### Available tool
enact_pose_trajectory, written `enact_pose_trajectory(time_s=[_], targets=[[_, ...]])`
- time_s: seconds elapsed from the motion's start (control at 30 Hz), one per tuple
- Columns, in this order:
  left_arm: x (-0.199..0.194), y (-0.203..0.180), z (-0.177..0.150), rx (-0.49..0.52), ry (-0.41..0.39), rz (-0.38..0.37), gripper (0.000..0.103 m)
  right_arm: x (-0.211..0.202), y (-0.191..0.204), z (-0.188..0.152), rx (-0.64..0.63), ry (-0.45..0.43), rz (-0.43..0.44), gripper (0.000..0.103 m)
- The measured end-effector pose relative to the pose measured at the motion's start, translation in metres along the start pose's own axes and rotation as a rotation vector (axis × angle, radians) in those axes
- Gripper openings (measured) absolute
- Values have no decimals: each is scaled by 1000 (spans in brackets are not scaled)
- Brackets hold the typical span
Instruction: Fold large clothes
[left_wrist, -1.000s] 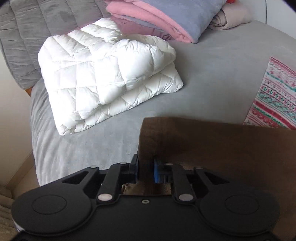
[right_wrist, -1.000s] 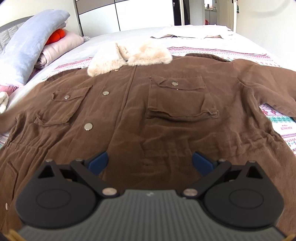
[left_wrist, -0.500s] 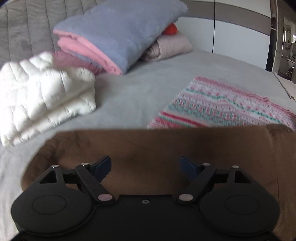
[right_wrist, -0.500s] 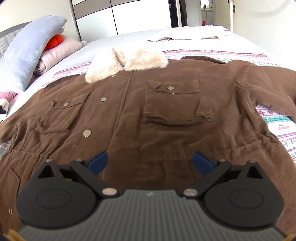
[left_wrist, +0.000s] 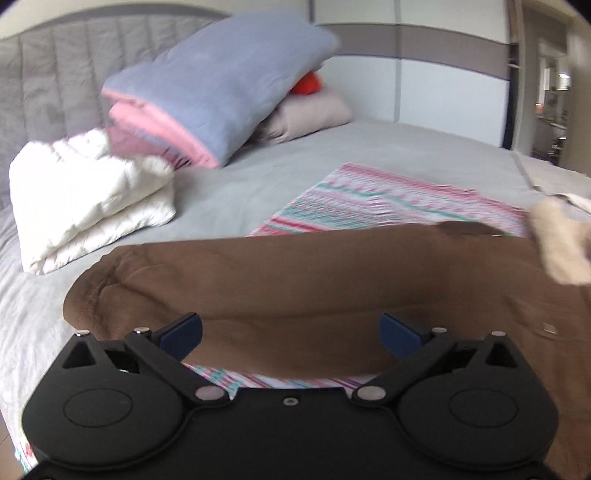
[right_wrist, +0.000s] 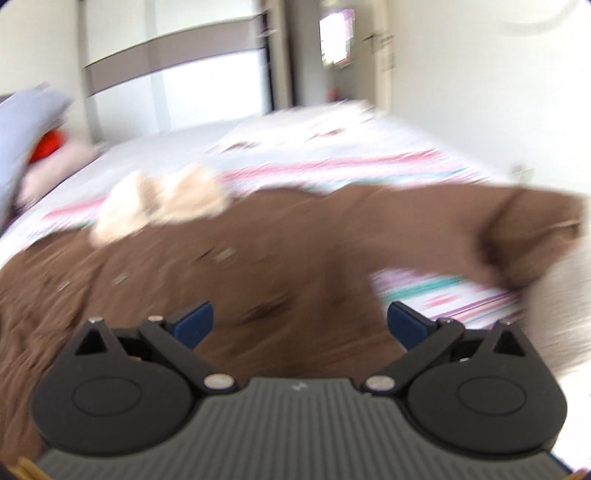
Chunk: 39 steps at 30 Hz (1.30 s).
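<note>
The left tongs (left_wrist: 290, 328) are opening and now stand wide apart, where a second ago they were clamped on the edge of the brown coat (left_wrist: 314, 280). Nothing is between their blue pads (left_wrist: 181, 330); the coat's sleeve lies across the view just ahead of them, released, its rounded end off to their left on the grey bed (left_wrist: 229, 192). A strip of the striped blanket (left_wrist: 373, 199) shows right under the tongs and again beyond the sleeve. Earlier the view was filled by the white quilted duvet (left_wrist: 85, 195); now that sits further off to the left, with the blue and pink folded blanket (left_wrist: 221, 85) behind it, against the grey headboard (left_wrist: 48, 85). The coat's fluffy cream collar (left_wrist: 561, 240) has come into view at the far right.

The right tongs (right_wrist: 301, 325) are apart as before, empty, over the coat's front. This picture is heavily blurred. The view has swung to the right: the coat's other sleeve (right_wrist: 517, 225) now stretches ahead and to the right, over the striped blanket, and the collar lies further off to the left.
</note>
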<state>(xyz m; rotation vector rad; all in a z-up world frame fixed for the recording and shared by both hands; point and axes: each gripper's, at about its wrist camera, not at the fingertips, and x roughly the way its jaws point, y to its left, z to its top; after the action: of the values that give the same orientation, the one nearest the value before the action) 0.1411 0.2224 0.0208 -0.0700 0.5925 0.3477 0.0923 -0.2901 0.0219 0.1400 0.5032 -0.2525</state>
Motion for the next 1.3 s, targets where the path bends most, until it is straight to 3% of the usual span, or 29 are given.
enact_pose_trajectory(time_s=[0.13,0.23,0.3,0.37,0.57,0.7,0.73,0.77,0.83,1.07,1.17,1.3], targets=[[-48,-44,-16,63,30,-177,103,-17,-38,9,69,-103,-196,103],[-71,-69,-34,85,65,-298,103,-21,-65,11,136,-113,-313,103],[-83,-84,-45,95,71,-341,103,-20,-80,12,158,-110,-367,103],[-87,-94,-53,72,68,-358,103,-12,-93,14,183,-99,-403,103],[-72,-106,-63,4,21,-423,103,36,-137,30,311,-6,-395,100],[-57,-103,-62,-26,17,-385,103,67,-153,53,275,31,-460,77],[-54,-102,-62,-31,22,-381,103,74,-159,56,291,44,-470,59],[-52,-100,-61,-38,26,-380,103,80,-164,60,302,62,-471,31],[-49,-98,-61,-51,31,-385,103,86,-172,66,305,87,-448,7],[-57,-116,-38,-9,109,-456,102,31,-205,124,267,-75,-389,5],[-67,-159,-13,78,82,-512,101,21,-231,139,230,-125,-387,5],[-76,-247,6,180,44,-641,97,43,-252,132,223,-79,-385,5]])
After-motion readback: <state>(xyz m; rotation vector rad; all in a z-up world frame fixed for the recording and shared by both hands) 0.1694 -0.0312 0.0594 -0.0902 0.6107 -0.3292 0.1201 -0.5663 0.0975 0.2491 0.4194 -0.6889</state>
